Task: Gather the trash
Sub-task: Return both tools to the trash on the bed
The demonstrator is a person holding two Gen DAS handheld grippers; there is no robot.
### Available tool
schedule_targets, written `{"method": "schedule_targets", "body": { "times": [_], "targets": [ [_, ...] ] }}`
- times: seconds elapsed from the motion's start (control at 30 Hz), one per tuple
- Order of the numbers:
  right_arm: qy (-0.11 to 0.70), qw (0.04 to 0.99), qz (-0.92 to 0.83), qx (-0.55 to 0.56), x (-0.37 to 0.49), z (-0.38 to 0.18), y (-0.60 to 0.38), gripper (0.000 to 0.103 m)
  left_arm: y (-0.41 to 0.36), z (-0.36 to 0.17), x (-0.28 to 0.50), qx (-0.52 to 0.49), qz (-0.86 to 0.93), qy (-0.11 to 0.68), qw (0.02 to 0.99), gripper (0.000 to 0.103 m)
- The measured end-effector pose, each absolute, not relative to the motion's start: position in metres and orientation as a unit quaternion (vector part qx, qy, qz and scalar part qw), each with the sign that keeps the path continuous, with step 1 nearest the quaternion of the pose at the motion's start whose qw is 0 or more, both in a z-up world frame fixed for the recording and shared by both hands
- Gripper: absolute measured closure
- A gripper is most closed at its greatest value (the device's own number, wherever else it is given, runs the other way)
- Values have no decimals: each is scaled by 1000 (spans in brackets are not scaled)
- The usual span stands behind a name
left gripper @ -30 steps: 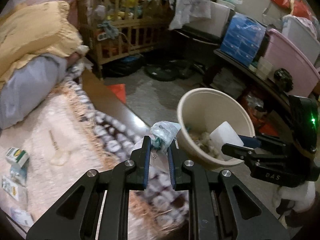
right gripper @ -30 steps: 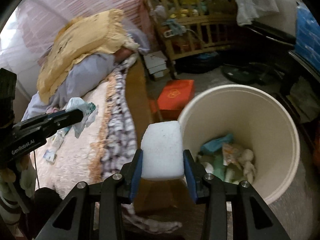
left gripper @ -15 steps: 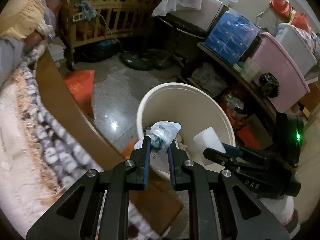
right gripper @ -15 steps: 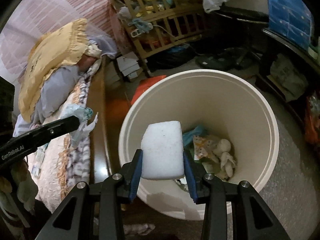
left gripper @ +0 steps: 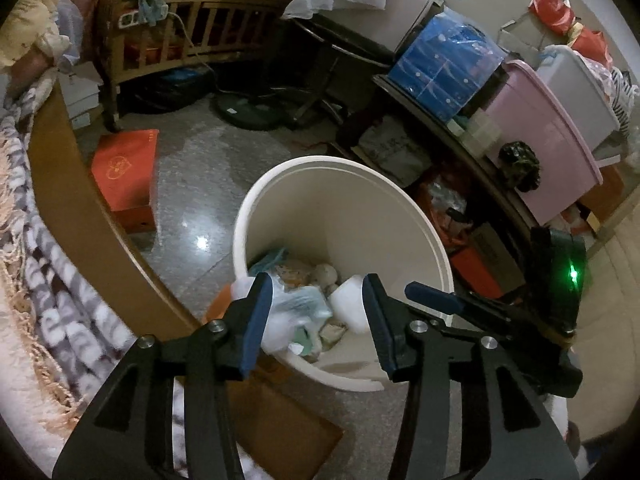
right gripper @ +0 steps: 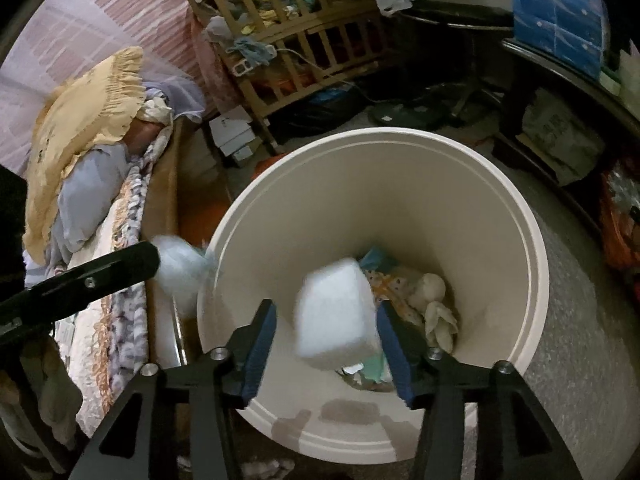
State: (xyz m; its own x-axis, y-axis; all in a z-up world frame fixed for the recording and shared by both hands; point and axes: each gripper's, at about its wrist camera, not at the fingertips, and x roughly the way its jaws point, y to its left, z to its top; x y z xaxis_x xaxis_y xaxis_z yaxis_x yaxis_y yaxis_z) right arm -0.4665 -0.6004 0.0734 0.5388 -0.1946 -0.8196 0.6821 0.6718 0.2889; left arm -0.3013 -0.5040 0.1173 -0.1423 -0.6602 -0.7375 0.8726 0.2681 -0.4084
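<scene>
As jaws have just been opening over bin [right gripper: 532, 264], left gripper [left gripper: 316, 312] released, crumpled plastic wrapper [left gripper: 296, 312] loose between pads, close to near-left rim. Right gripper [right gripper: 326, 336] likewise let go; white foam block [right gripper: 338, 314] blurred, tumbling inside bin. Risk: light wrapper, dropped so near rim, could drift outside onto floor.

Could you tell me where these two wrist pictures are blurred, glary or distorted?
Right wrist view: the white foam block and the crumpled plastic wrapper are smeared by motion blur, while the bin rim stays sharp. Left wrist view: a bright glare spot on the polished floor, a green indicator light blooming. Both views: dim room, fisheye bending and dark corners.
</scene>
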Motion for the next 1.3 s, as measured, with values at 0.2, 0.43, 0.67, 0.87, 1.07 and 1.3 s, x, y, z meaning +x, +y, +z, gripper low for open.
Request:
{"method": "schedule_targets", "body": {
  "times": [0.2,0.43,0.67,0.87,1.07,1.3],
  "targets": [
    [405,826,-252,301,-460,75,-586,49,-478,129,-289,122,-573,454,672,58],
    [407,836,-227,291,-438,83,-559,49,-429,145,-268,134,-526,420,727,58],
    [412,851,-188,267,-406,96,-520,45,-382,150,-248,140,-477,401,769,58],
    [412,860,-152,259,-377,106,-488,43,-345,150,-231,135,-449,400,788,58],
    [421,866,-120,244,-347,111,-456,42,-310,147,-212,126,-421,405,802,58],
    [434,870,-75,220,-309,114,-413,42,-262,132,-186,105,-384,422,814,58]
  ]
}}
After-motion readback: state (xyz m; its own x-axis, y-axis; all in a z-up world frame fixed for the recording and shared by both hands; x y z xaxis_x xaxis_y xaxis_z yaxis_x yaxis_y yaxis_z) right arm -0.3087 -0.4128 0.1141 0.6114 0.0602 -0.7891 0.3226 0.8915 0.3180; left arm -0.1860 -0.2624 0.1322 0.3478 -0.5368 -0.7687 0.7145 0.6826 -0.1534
